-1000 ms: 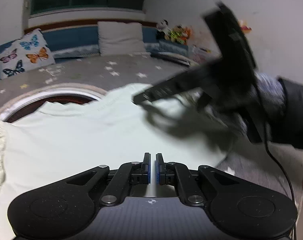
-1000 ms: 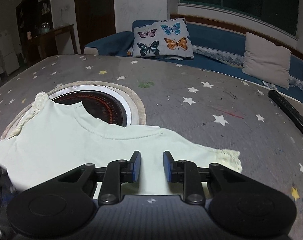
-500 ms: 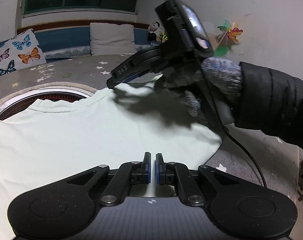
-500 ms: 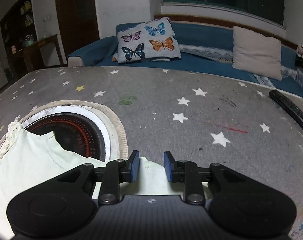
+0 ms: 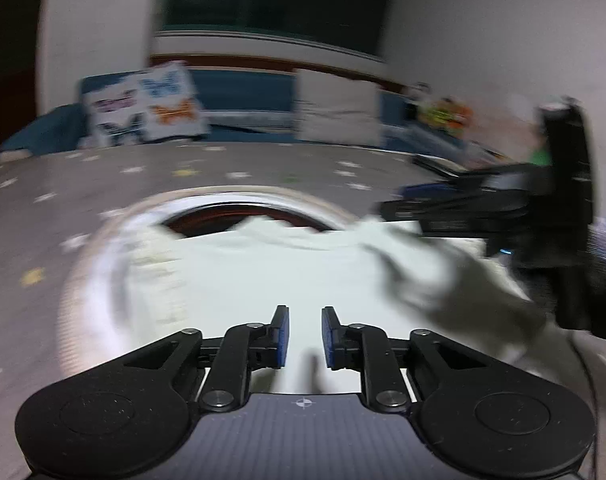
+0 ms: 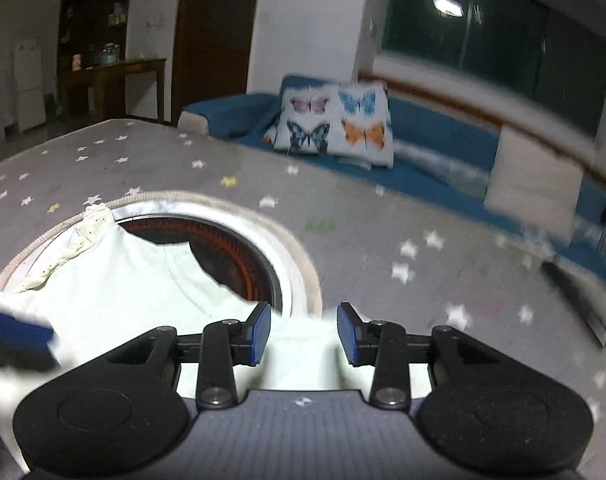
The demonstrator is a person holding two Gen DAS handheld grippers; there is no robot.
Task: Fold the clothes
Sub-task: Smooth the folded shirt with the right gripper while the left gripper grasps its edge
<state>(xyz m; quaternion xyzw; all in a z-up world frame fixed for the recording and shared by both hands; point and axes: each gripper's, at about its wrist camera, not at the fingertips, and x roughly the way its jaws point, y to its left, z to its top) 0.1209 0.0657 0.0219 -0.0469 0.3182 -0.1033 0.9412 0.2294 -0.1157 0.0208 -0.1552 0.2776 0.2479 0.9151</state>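
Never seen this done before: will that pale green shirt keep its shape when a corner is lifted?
Probably not. The pale green shirt looks thin and already sags into the round opening, so it should droop. Likely light, and its lace sleeve trim may snag.

Soft matt cloth shirt (image 6: 115,300) with lace trim; felt-like starred table cover (image 6: 363,248).

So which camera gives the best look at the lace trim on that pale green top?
The right wrist view: the lace trim is fairly sharp there, running along the pale green top beside the round opening. In the left wrist view the trim is only a motion-blurred smear.
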